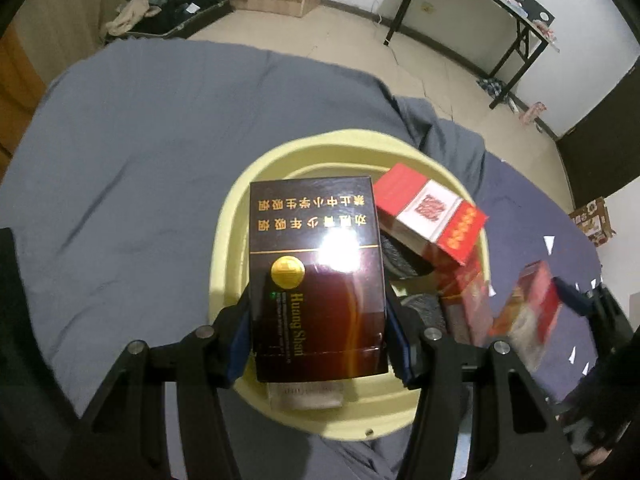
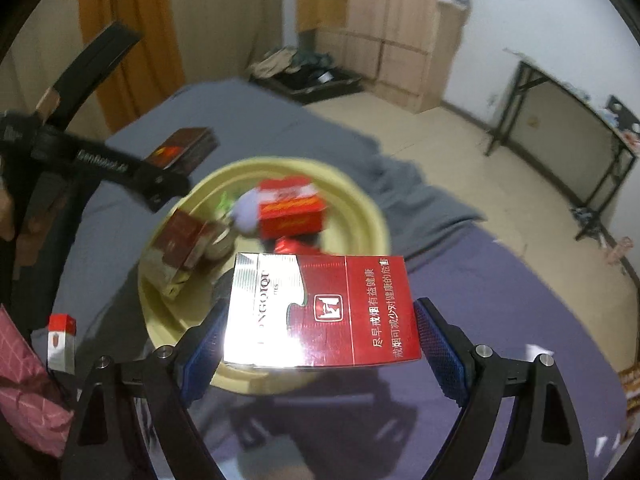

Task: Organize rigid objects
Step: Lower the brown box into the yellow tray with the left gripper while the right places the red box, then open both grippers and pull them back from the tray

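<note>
My left gripper (image 1: 318,320) is shut on a dark brown Huang Shan cigarette box (image 1: 316,276) and holds it over the pale yellow basin (image 1: 224,248). A red and white box (image 1: 430,212) leans inside the basin with other red packs. My right gripper (image 2: 320,344) is shut on a red and silver cigarette box (image 2: 324,312), held above the near rim of the same basin (image 2: 360,196). In the right wrist view the left gripper (image 2: 132,176) holds its brown box (image 2: 184,148) at the basin's far left. The right gripper's box shows blurred in the left wrist view (image 1: 528,308).
The basin sits on a bed with a grey sheet (image 1: 140,152) and a purple cover (image 2: 520,300). A small red and white pack (image 2: 62,340) stands at the left beside pink fabric (image 2: 24,380). A black folding table (image 1: 480,12) and an open suitcase (image 1: 176,12) stand beyond.
</note>
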Action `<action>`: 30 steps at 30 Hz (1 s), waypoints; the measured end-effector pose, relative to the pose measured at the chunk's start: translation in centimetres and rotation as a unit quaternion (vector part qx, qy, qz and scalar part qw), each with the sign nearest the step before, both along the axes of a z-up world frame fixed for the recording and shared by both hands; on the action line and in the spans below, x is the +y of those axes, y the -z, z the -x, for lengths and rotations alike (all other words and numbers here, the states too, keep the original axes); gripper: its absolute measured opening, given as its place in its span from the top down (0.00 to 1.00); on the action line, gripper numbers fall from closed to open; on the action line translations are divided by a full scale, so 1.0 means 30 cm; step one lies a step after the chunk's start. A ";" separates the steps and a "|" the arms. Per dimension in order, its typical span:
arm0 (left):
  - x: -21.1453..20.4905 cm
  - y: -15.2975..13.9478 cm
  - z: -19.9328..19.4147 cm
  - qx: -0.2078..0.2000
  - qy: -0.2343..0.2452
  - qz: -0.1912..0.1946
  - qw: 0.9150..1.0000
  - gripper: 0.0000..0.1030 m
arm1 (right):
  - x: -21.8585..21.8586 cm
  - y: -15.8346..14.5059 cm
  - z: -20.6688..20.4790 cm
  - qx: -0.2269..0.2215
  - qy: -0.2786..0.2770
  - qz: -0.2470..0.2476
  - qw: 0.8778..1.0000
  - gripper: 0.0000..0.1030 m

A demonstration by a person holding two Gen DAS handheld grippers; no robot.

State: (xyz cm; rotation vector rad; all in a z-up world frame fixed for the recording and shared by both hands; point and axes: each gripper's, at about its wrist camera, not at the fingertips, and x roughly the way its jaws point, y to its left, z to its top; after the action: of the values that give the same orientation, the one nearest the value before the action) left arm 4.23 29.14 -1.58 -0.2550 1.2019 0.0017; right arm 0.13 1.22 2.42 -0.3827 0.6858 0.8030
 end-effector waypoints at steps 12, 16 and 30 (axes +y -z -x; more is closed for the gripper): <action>0.008 0.144 -0.116 0.036 0.002 0.012 0.999 0.29 | 0.239 0.090 -0.194 0.015 -0.006 0.023 1.000 0.11; 0.029 0.072 -0.031 -0.017 -0.019 0.024 0.999 0.01 | 0.268 0.095 -0.223 0.024 -0.011 0.034 0.999 0.01; -0.235 0.120 0.597 -0.135 0.032 -0.025 0.990 0.00 | -0.181 0.163 -0.200 -0.040 -0.062 -0.002 0.997 0.00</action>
State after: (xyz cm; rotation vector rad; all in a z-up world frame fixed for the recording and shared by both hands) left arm -13.69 22.09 -5.19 -0.1662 0.9385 -0.0565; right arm 6.13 -4.20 -2.46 -0.4549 0.5896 0.9019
